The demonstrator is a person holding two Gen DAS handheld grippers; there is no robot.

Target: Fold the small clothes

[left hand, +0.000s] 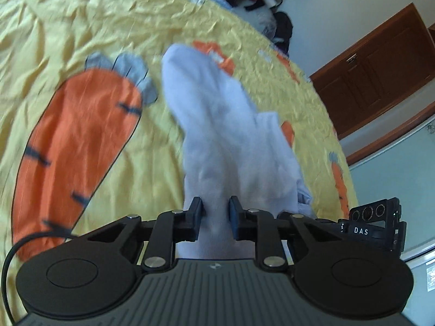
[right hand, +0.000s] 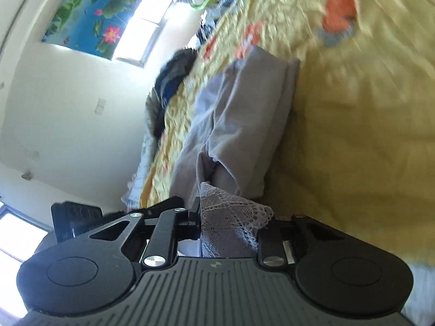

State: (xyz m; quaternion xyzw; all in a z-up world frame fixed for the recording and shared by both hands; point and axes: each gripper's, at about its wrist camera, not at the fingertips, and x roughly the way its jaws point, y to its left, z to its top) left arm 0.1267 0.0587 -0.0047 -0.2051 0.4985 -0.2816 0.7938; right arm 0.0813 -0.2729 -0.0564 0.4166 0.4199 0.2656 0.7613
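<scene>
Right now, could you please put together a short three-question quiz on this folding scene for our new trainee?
1. True or false: the pale lilac garment lies on a plain white sheet.
2. Which gripper has lace trim of the garment between its fingers? A) left gripper B) right gripper
3. Fill in: the big orange shape printed on the yellow bedspread is a ____.

Key
1. False: it lies on the yellow bedspread with its carrot print.
2. B: the lace edge shows in the right wrist view; the left gripper grips plain fabric.
3. carrot
</scene>
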